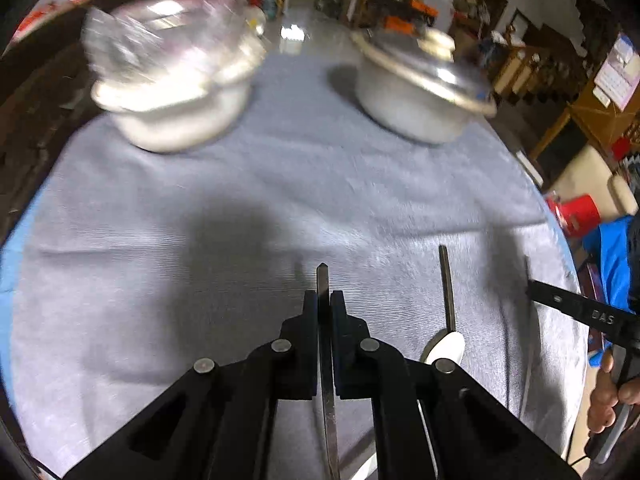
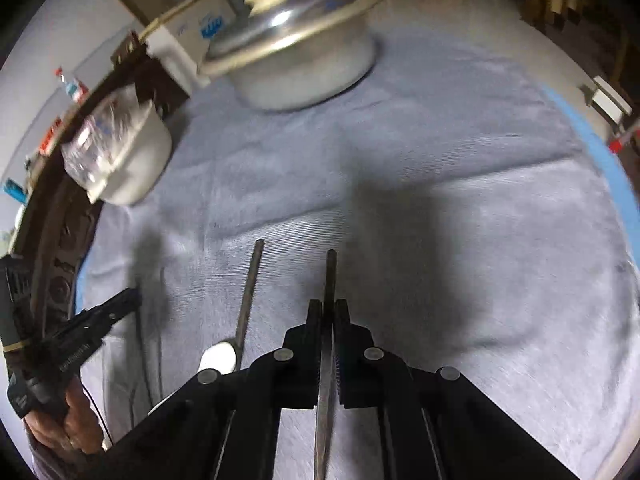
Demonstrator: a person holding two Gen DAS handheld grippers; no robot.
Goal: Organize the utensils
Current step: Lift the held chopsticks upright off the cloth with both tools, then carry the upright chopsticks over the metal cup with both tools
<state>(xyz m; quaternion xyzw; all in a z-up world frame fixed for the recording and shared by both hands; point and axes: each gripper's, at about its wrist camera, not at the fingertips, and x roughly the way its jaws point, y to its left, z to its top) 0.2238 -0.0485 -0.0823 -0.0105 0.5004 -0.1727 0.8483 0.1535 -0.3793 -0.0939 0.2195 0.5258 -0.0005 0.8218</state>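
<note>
1. Steel in both grips: the left gripper has its jaws pinching the flat handle of one utensil, and the right gripper has its jaws pinching the handle of a second utensil, each handle poking forward past the jaws.
2. Between the two grippers, a spoon lies on the grey cloth that covers the tabletop, bowl toward the person, handle pointing away; nothing grips it.
3. Farther back, well apart from the cutlery, stand two metal pots: a plastic-wrapped pot on the left and a lidded pot on the right, its lid sitting tilted.
4. Judging by this layout, the sorting looks mid-way: one spoon is down, two pieces are in hand, and no tray or holder for them is in view.
</note>
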